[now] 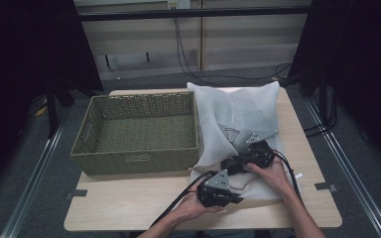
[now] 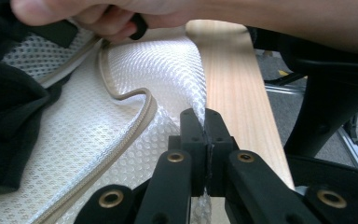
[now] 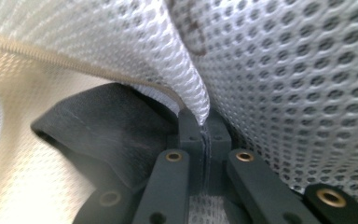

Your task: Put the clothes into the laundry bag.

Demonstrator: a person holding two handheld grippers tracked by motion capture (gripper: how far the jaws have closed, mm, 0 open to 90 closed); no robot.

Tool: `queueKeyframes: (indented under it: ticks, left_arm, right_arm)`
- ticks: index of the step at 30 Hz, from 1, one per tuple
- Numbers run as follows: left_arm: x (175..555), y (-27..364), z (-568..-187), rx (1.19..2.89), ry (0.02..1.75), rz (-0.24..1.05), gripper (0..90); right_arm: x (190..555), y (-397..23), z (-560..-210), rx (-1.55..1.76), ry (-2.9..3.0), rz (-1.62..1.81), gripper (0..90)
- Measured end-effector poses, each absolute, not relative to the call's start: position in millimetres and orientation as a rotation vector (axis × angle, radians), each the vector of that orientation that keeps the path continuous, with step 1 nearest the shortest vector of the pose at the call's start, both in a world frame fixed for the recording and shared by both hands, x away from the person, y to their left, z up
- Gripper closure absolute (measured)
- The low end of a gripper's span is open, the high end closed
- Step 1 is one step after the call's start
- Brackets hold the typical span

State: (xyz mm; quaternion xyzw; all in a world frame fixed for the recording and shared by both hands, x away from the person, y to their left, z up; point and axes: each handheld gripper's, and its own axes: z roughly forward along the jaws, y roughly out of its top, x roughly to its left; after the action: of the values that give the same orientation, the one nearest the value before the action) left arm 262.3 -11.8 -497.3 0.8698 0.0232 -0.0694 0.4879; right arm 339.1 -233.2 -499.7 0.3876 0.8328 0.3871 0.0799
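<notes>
A white mesh laundry bag [image 1: 238,109] lies on the right half of the table, its beige zipper [image 2: 121,95] open along the near edge. A black garment [image 1: 232,164] sits in the bag's opening, seen dark at the left [image 2: 9,121] and under the mesh [image 3: 107,126]. My left gripper [image 1: 237,198] is shut on a fold of the bag's mesh edge [image 2: 205,122] near the table's front. My right gripper [image 1: 238,161] is shut on the mesh [image 3: 204,127] just above the zipper [image 3: 51,58], beside the garment. The other hand [image 2: 121,14] shows above the left jaws.
A green wicker basket [image 1: 139,161] stands empty on the table's left half, touching the bag's left side. Bare wooden tabletop [image 1: 129,208] runs along the front. Cables [image 1: 178,196] trail from both grippers towards the person. Dark curtains flank the table.
</notes>
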Motion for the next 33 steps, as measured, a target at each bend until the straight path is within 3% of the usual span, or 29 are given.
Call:
queueKeyframes:
  ticks: [22,28,33]
  left_arm:
    - [247.7,-24.7,-483.5,2.131,-0.055,-0.175,89.8]
    - [252.2,-17.7,-491.0,2.126,-0.002,-0.170,87.8]
    - [255.5,-5.0,-489.4,2.113,0.040,-0.181,79.7]
  right_arm:
    - [393.6,-246.9,-497.2,1.359,2.220,1.078,89.6]
    - [388.6,-248.3,-497.8,1.350,2.248,1.099,89.5]
    - [368.8,-259.6,-484.8,1.303,2.257,1.192,89.2]
